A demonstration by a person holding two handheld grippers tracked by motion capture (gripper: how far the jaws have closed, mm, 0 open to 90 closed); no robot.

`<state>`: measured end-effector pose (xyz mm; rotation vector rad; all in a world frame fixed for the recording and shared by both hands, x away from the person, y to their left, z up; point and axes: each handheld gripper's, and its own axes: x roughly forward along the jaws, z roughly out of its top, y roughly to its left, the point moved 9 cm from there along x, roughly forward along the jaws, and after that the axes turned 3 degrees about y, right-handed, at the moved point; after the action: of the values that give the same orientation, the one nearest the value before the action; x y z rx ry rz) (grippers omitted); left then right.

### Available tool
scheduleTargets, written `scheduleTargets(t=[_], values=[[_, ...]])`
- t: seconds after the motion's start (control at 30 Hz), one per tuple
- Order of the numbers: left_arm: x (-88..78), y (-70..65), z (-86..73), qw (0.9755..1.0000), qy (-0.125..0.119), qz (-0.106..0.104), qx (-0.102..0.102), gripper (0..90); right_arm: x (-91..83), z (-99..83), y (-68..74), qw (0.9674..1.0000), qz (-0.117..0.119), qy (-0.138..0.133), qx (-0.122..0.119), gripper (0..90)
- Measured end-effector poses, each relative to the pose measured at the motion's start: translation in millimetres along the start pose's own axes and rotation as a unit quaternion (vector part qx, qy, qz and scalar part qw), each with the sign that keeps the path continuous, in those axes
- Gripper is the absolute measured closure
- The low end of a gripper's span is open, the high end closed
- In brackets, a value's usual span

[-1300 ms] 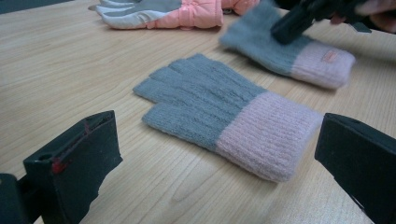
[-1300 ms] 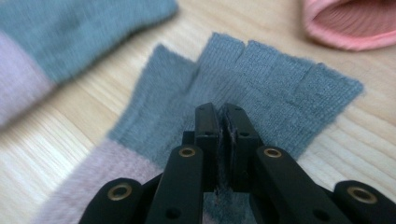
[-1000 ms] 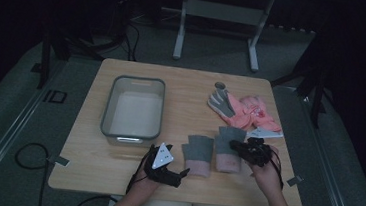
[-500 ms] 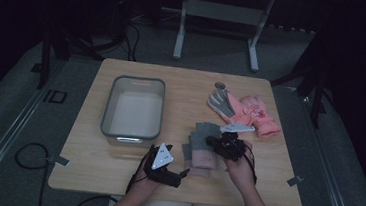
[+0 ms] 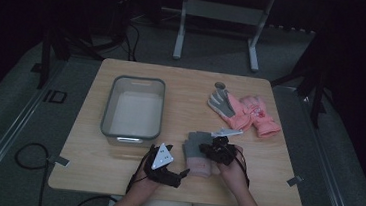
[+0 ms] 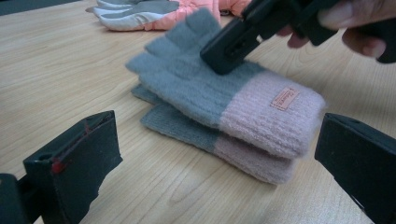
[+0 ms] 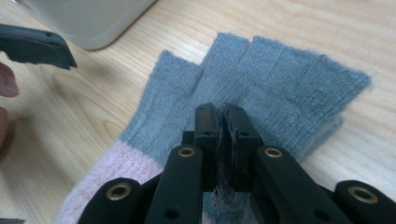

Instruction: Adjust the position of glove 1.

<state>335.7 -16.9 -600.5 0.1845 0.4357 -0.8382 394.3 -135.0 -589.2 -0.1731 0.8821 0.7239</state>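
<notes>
Two grey knitted fingerless gloves with pink cuffs lie stacked near the table's front edge. The top glove rests on the bottom glove, whose edge peeks out underneath. My right gripper is shut on the top glove, pinching a fold of its grey knit at the palm, with fibres caught between the jaws. My left gripper stands open just short of the pink cuffs, its two jaws wide apart and touching nothing.
A grey plastic bin stands on the left half of the wooden table. A pair of pink and grey winter gloves lies at the right rear. The table's front edge is close behind both hands.
My right gripper has moved left with one grey glove, which lay beside the other and now lies on top of it. The left gripper has stayed in place.
</notes>
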Motion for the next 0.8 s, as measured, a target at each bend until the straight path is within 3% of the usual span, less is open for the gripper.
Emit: scheduleTargets(t=[0.4, 0.53, 0.7, 0.8], values=[[0.6, 0.0, -0.4, 1.0, 0.004, -0.002, 0.001, 0.0, 13.8, -8.5, 0.3, 0.9999, -0.003, 0.004, 0.012, 82.5], [0.8, -0.4, -0.7, 1.0, 0.007, -0.003, 0.003, 0.0, 14.3, -9.7, 0.1, 0.9998, -0.002, 0.001, 0.019, 77.7], [0.1, -1.9, -0.2, 0.9999, 0.003, 0.002, 0.016, 0.0, 0.8, -5.9, 1.3, 0.9997, 0.009, -0.012, 0.022, 63.4], [2.0, -4.2, -3.4, 0.9991, 0.026, 0.011, 0.03, 0.0, -13.5, -2.1, -0.2, 0.9995, 0.016, -0.023, 0.018, 58.0]])
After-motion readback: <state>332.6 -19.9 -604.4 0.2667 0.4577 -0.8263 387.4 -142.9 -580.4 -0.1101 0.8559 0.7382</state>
